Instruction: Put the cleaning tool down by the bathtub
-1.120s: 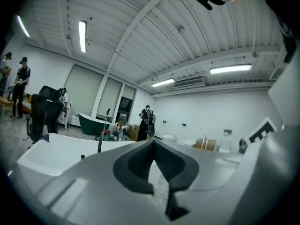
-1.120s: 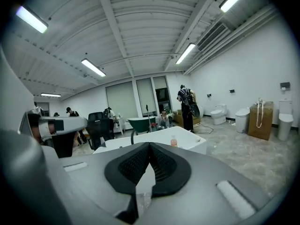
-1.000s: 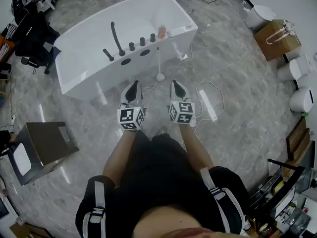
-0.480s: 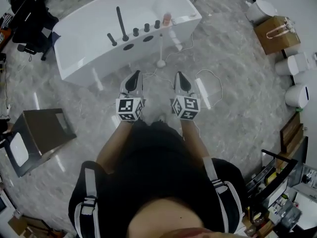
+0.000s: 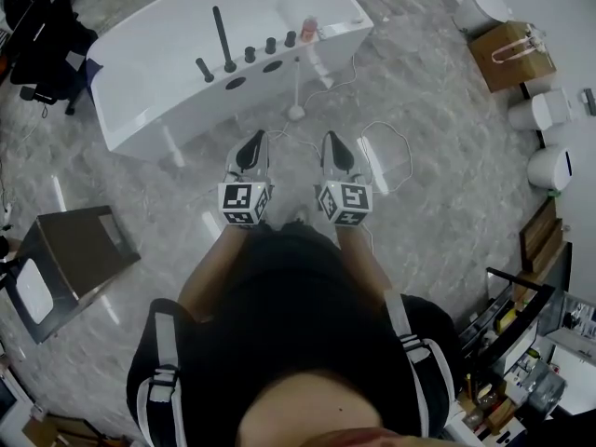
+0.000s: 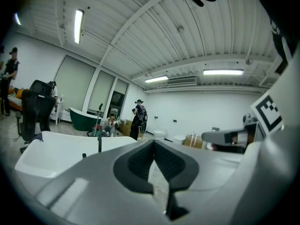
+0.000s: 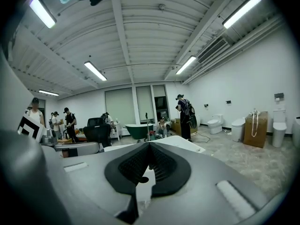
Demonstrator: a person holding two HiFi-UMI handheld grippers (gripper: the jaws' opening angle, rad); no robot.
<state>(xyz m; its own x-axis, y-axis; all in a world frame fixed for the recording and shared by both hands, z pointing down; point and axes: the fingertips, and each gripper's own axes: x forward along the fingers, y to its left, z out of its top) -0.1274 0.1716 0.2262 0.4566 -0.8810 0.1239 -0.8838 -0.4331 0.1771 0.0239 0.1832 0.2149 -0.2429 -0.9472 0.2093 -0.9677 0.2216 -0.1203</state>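
Observation:
The white bathtub [image 5: 186,26] fills the top of the head view, with a black faucet [image 5: 223,40] and knobs on its near rim. The cleaning tool [image 5: 297,87], a thin white pole on a round white base, stands upright on the floor against the tub's near side. No gripper touches it. My left gripper [image 5: 250,143] and right gripper [image 5: 332,142] are held side by side close to my body, short of the tool. Both are shut with nothing between the jaws. The left gripper [image 6: 153,149] and the right gripper [image 7: 149,146] show dark pads meeting, with the tub [image 7: 180,143] beyond.
A white cable [image 5: 396,156] loops on the marble floor to the right of my grippers. A cardboard box [image 5: 510,49] and white toilets [image 5: 549,168] stand at the right. A metal box [image 5: 79,250] sits at the left, a dark chair [image 5: 47,59] at the upper left. People stand far off.
The grippers stay side by side and shut. The tub and tool have slid slightly up and left in the head view. The tool stands in the same spot by the tub.

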